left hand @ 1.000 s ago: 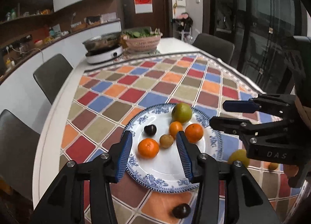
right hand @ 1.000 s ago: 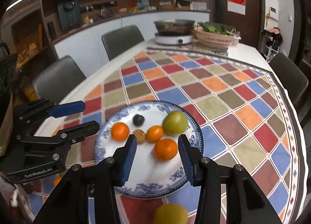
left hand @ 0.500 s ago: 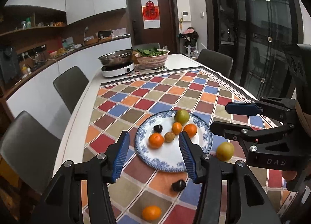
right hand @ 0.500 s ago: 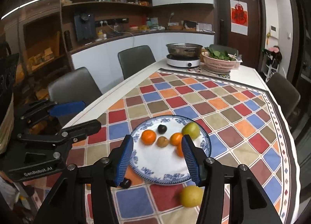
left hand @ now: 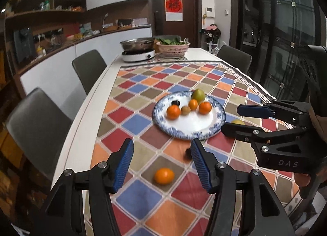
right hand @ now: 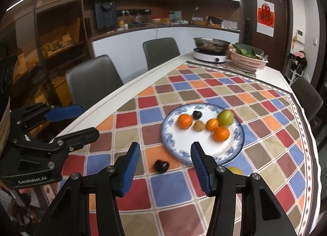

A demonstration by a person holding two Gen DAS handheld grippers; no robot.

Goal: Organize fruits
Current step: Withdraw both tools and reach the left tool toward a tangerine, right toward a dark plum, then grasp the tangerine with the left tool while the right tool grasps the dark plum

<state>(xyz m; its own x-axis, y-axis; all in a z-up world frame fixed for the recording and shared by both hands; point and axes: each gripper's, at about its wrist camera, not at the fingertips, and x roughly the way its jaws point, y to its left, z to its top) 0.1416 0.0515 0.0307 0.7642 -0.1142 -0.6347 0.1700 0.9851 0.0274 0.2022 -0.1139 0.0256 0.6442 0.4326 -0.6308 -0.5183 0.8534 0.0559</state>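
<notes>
Both tools empty, parted; left tool [left hand: 161, 164] jaws have just been opening. Loose orange [left hand: 164, 176] lies just beyond left tool, nearer than right tool [right hand: 165, 166]; plate [left hand: 216, 127] farther ahead.

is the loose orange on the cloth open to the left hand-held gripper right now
Probably yes. The orange lies alone on the tablecloth, in line with the gap of the open, empty left hand-held gripper, with nothing between them.
</notes>
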